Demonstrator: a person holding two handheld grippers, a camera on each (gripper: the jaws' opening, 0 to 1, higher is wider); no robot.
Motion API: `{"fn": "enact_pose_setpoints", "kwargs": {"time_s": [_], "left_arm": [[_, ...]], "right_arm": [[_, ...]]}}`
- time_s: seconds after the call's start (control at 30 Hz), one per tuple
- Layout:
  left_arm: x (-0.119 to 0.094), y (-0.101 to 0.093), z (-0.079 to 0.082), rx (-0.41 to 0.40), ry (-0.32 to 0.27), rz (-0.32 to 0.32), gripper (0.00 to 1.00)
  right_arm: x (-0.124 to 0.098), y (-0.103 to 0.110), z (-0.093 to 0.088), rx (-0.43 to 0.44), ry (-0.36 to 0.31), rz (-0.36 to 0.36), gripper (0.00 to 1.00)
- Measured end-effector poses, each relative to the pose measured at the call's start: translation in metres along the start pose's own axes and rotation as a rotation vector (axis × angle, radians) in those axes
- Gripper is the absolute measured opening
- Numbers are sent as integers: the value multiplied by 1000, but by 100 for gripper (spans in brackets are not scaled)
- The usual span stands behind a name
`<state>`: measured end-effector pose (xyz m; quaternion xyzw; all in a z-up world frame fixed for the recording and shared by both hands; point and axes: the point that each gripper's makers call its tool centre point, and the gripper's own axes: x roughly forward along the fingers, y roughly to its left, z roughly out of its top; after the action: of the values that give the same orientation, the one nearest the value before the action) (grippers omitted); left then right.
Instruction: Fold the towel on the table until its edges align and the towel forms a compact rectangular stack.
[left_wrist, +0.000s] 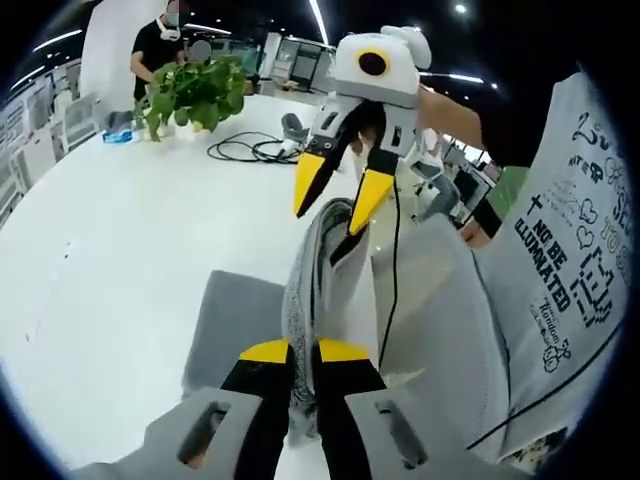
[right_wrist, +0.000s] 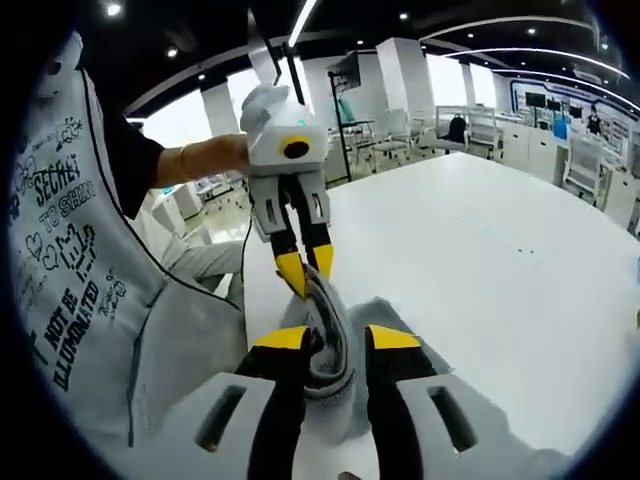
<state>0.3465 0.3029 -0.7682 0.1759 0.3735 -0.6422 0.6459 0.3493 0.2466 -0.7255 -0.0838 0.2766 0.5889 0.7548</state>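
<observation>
A grey towel (left_wrist: 232, 322) lies partly on the white table (left_wrist: 120, 250), and one edge of it is lifted into a narrow ridge (left_wrist: 312, 262). My left gripper (left_wrist: 304, 351) is shut on the near end of that ridge. In the right gripper view the left gripper (right_wrist: 307, 270) pinches the far end of the ridge. My right gripper (right_wrist: 338, 340) holds a thick bunch of towel (right_wrist: 330, 352) between its jaws. It enters the left gripper view from above, and there the right gripper (left_wrist: 340, 198) has its yellow tips at the top of the ridge.
A potted green plant (left_wrist: 192, 92) and a coil of black cables (left_wrist: 245, 150) sit at the table's far end. A person (left_wrist: 152, 45) stands behind the plant. The holder's printed white shirt (left_wrist: 565, 250) is close on the right. Desks and chairs (right_wrist: 470, 130) stand beyond the table.
</observation>
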Motion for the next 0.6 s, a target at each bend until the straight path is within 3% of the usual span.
{"fn": "enact_pose_setpoints", "kwargs": {"time_s": [0.33,0.43,0.6], "left_arm": [[12,23,0,-23,-4,-14,8],[17,29,-6,-58,7,-33,8],[27,41,-16,-82,27,-29,8]], "right_arm": [[8,-21,-14,42,-4,-38,22],[10,-23,-15,81,-30,-29,23],[19,-33,-31,109,-10,-36,25]]}}
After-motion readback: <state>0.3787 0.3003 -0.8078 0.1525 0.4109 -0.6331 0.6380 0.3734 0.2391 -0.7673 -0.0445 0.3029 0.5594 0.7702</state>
